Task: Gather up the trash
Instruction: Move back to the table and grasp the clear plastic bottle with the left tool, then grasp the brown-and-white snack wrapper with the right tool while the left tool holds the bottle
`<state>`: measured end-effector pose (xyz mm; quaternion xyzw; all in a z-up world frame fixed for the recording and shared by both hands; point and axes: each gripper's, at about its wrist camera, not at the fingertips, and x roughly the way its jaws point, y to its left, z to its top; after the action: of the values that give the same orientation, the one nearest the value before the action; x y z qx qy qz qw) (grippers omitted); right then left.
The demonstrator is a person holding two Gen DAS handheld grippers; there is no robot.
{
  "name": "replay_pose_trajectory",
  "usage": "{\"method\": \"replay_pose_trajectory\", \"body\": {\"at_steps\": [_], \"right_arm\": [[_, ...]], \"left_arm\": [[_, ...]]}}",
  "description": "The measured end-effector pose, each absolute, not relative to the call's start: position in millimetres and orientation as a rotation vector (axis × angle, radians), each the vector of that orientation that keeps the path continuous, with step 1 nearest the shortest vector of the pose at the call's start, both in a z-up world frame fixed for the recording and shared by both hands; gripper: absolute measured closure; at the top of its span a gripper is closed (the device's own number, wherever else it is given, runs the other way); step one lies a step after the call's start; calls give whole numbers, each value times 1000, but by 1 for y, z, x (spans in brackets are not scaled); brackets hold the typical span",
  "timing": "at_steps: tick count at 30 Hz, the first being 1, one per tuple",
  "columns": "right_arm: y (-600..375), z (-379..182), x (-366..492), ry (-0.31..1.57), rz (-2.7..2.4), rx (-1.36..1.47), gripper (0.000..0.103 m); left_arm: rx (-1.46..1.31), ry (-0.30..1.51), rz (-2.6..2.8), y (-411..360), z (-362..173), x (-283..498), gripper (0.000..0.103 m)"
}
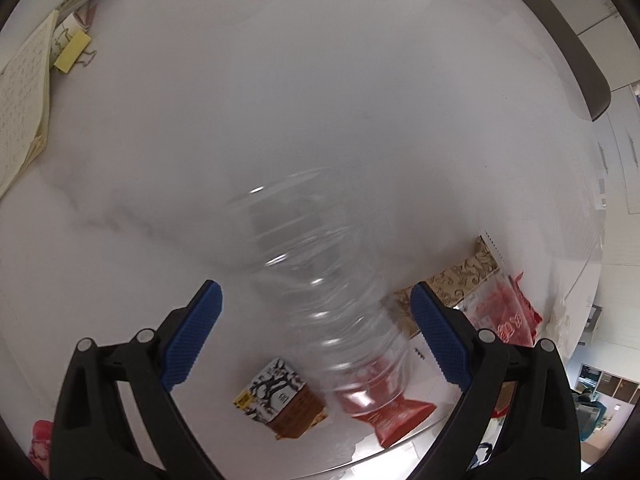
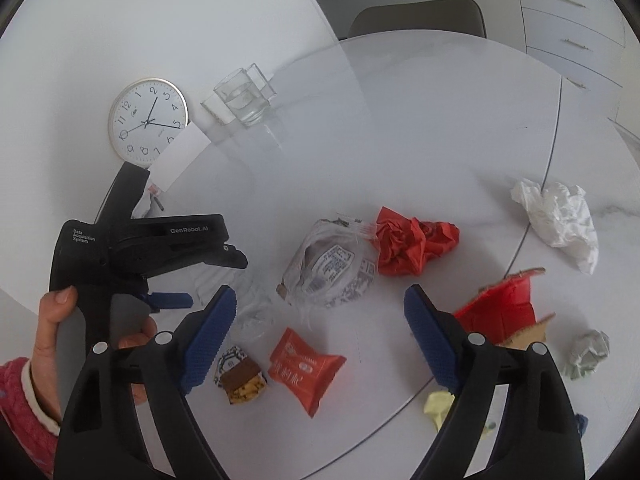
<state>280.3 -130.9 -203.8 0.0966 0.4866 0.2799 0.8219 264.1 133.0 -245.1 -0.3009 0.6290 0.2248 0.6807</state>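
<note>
A clear plastic bottle point(image 1: 320, 296) lies blurred on the white table between the open jaws of my left gripper point(image 1: 316, 300), untouched by either pad. In the right wrist view the bottle point(image 2: 252, 304) shows faintly below the left gripper point(image 2: 168, 300). My right gripper point(image 2: 316, 304) is open and empty above the table. Under it lie a red snack packet point(image 2: 304, 368), a brown patterned wrapper point(image 2: 240, 376) and a clear printed bag point(image 2: 332, 268). Crumpled red paper point(image 2: 412, 244) lies beyond.
A white tissue point(image 2: 560, 220), torn red cardboard point(image 2: 508, 308), a grey paper ball point(image 2: 588, 354) and a yellow scrap point(image 2: 440, 404) lie right. A clock point(image 2: 148, 120), glasses point(image 2: 244, 96) and chair point(image 2: 420, 16) stand behind. A notebook point(image 1: 20, 92) lies left.
</note>
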Motion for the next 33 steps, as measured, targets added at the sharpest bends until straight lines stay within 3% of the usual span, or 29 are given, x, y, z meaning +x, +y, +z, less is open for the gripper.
{"method": "replay_pose_trajectory", "body": {"at_steps": [7,9,11,18,21,23,24,33], "right_arm": [[-126,-215,295,1076,612,239,24],[-123,-216,295,1082,619,240,27],[-118,-218,295,1090,630,242,28],[-93,-231,305,1141,660,277,41],[-83,-237,312,1166,662,284,67],[-80,-239,314,1176,659,279,92],[-78,-237,314,1174,666,283,96],[-86,-190,284,1065,646,219,100]], "left_arm": [[-652,1454,509,122,-261,279,13],[-657,1454,504,122,-263,276,22],[-653,1457,500,124,-266,272,42],[-586,1412,438,123,-263,267,45],[-540,1392,404,121,-256,258,45],[-493,1376,390,123,-250,253,45],[-471,1363,379,118,-246,250,45],[-312,1277,287,98,-201,207,45]]}}
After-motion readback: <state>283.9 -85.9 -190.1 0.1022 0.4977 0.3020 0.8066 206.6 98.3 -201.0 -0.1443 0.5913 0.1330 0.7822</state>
